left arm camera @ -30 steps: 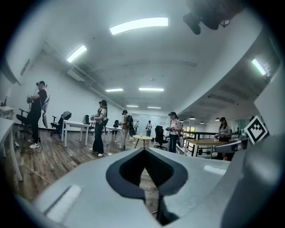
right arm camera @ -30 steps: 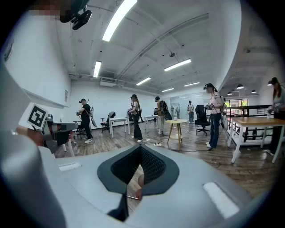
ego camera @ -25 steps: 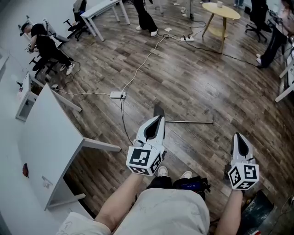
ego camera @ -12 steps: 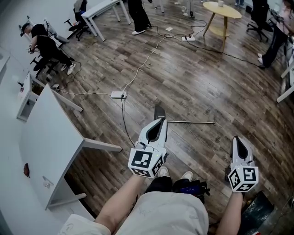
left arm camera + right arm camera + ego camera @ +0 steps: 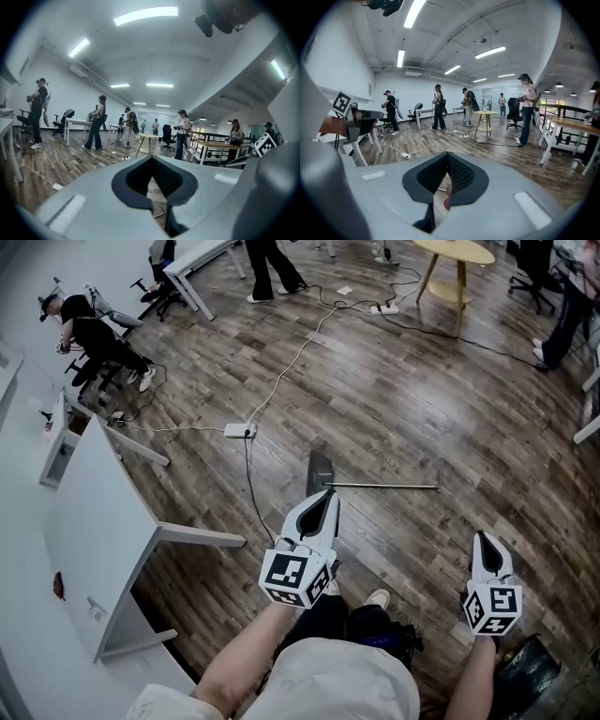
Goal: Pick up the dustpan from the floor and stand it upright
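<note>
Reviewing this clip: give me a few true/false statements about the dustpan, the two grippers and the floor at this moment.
1. The dark dustpan with a long metal handle lies flat on the wooden floor. True.
2. The left gripper is clamped on the handle. False: its jaws are together on nothing.
3. The right gripper grips nothing. True.
4. The round wooden table stands beside the dustpan. False: it is far across the room.
5. A white power strip lies on the floor. True.

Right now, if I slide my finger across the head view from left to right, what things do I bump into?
Seated person → power strip → dustpan lying on the floor → right gripper.
</note>
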### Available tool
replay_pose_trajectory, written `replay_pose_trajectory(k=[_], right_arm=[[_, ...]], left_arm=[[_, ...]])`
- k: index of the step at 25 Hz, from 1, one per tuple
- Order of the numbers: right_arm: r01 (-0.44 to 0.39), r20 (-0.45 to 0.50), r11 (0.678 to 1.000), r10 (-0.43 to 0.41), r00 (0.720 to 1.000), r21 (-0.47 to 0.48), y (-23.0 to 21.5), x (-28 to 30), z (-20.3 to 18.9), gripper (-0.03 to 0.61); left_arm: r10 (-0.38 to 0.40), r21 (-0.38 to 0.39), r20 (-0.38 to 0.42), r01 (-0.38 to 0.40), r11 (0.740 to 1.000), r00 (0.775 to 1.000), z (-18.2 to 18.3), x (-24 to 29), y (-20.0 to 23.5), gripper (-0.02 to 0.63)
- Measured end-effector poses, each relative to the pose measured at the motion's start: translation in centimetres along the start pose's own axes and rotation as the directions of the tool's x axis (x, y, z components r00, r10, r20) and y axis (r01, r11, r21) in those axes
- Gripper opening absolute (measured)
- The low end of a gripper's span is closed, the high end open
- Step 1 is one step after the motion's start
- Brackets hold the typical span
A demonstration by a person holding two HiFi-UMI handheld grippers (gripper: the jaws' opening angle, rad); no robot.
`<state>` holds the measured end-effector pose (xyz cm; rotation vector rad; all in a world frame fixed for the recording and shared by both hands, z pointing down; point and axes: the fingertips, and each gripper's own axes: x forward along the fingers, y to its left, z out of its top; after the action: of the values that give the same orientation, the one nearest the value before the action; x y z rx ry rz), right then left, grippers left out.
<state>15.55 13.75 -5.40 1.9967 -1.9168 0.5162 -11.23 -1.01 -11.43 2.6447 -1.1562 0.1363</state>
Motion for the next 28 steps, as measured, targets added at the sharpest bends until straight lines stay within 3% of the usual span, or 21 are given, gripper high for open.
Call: replay_pose_trajectory(k=[6,10,15,22,28], right_arm=[[-0.017,-0.083,0.999,0.013,0.996,-0.045,-2.1,3.2,-2.5,0.023],[-0.047,-0.135,0.996,0.036,0.99,-0.077,-1.5,7.9,-4.9,0.023],[-0.07,-0.22,0.986,0.035,0.975,-0.153,-0.9,14.9,-9.7,0.024],[-0.063,-0.25,0.988,0.026,0.968,-0.142,-1.3,22.5,-15.1,0.025],[-0.088,-0.272,0.981,0.039,0.962,-0.171,-1.6,28.9,-22.8,0.025]], left_arm=[[-0.02,-0.02,-0.022,0.02,1.0,1.0,-2.2,3.2,-0.8,0.001],[-0.02,-0.036,-0.02,0.019,0.999,1.0,-4.8,5.5,1.6,0.001],[-0.035,-0.027,-0.02,0.035,0.999,0.999,-9.8,9.8,5.5,0.001],[-0.034,-0.051,-0.025,0.033,0.998,0.999,-16.7,14.7,9.6,0.001],[-0.046,-0.046,-0.002,0.046,0.998,0.999,-23.7,17.7,11.4,0.001]])
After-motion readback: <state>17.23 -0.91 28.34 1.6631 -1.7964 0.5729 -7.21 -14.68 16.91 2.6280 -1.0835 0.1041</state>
